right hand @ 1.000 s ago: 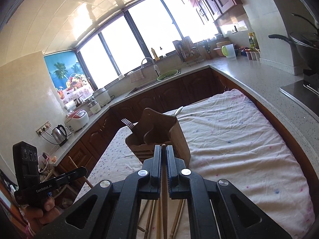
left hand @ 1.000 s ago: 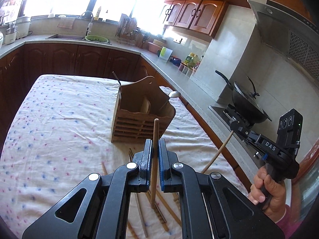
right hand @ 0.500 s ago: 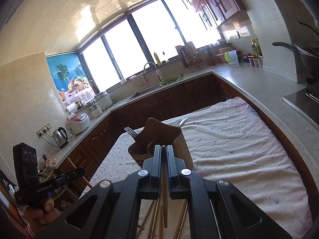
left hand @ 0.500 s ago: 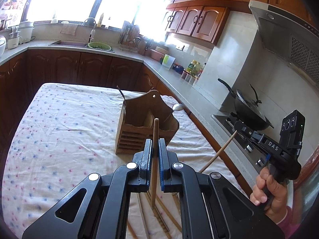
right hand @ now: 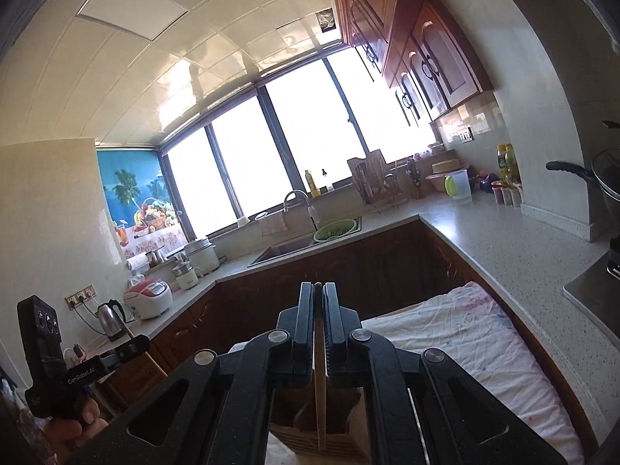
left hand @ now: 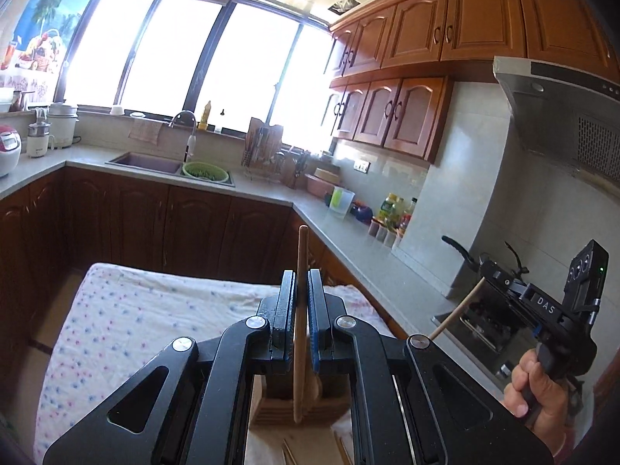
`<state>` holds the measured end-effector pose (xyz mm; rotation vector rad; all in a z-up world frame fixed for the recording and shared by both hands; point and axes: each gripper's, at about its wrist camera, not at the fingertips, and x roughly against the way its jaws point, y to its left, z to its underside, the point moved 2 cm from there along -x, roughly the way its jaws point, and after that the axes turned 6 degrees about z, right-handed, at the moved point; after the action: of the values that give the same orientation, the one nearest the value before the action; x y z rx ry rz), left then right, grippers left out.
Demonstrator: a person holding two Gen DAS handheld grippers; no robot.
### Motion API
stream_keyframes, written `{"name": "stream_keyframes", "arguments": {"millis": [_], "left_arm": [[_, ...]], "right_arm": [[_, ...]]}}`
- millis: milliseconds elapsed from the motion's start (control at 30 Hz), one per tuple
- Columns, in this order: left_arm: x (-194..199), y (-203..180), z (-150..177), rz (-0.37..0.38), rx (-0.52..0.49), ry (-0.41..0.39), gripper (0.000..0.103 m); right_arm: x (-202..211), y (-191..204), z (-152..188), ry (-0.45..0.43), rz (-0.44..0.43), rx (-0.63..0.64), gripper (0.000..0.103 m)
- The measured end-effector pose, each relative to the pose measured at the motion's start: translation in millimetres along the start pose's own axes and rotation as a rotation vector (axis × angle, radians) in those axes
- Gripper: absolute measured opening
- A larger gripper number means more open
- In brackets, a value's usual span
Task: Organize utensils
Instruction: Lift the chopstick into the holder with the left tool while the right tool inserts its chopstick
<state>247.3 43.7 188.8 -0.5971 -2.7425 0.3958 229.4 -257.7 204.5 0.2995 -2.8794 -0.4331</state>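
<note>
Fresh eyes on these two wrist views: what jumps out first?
Each gripper's jaws are clamped on a wooden stick: the left gripper holds a wooden chopstick upright, and the right gripper holds a paler chopstick. Both hang just above the wooden utensil holder on the cloth-covered table. Behind, bright windows wash out the far wall.

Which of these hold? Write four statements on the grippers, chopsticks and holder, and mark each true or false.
1. The left gripper is shut on a wooden chopstick. True.
2. The right gripper is open and holds nothing. False: it is shut on a pale chopstick.
3. The wooden utensil holder lies below both grippers. True.
4. The table cloth is plain dark blue. False: it is white with small coloured dots.
</note>
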Motion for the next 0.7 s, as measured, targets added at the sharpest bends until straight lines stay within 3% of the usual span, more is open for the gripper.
{"name": "stream_keyframes", "arguments": {"millis": [267,700], "left_arm": [[-40,29,21,-0.047,0.053,-0.042,0.005],[-79,45,83,-0.068,0.084,0.108,0.006]], "right_arm": [[-48,-1,16,0.006,0.063,0.029,0.004],[-82,-19,82,0.127,0.118,0.03,0.005]]}}
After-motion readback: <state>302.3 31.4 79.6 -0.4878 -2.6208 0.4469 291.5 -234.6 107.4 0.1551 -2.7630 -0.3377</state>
